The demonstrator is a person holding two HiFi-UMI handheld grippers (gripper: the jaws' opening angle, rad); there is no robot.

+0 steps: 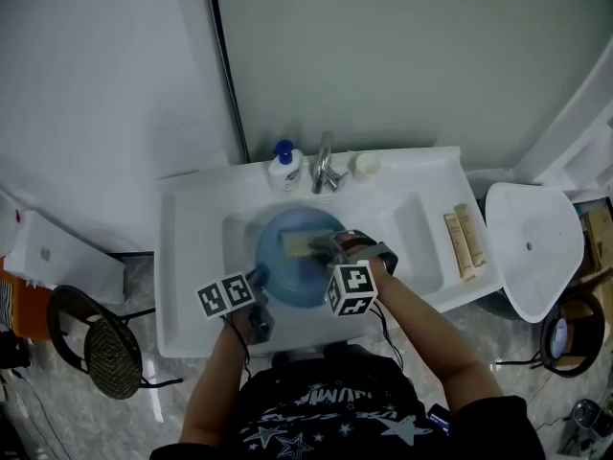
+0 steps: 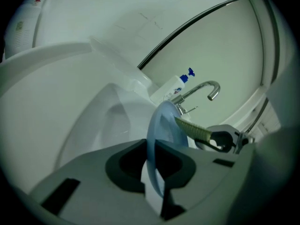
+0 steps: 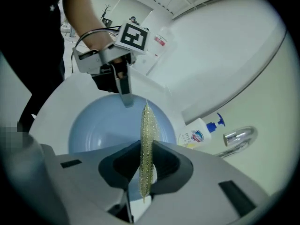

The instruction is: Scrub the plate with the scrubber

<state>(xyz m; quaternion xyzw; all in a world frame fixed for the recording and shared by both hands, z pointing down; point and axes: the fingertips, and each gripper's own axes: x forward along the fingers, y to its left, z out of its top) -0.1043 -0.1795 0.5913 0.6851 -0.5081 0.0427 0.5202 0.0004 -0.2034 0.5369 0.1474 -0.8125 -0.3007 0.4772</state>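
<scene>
A round blue plate (image 1: 292, 268) stands tilted in the white sink (image 1: 192, 257). My left gripper (image 1: 260, 280) is shut on its near left rim; in the left gripper view the plate (image 2: 165, 125) runs edge-on between the jaws of that gripper (image 2: 157, 171). My right gripper (image 1: 324, 246) is shut on a flat yellow-green scrubber (image 1: 301, 244) over the plate's upper face. In the right gripper view the scrubber (image 3: 146, 144) stands edge-on in the right gripper (image 3: 145, 167), above the plate (image 3: 101, 130), with the left gripper (image 3: 123, 92) at the far rim.
A soap pump bottle (image 1: 284, 170), a chrome tap (image 1: 324, 165) and a small white cup (image 1: 365, 165) line the back of the sink. Two tan tubes (image 1: 463, 242) lie on its right side. A white lidded bin (image 1: 532, 247) stands right, a black stool (image 1: 101, 348) left.
</scene>
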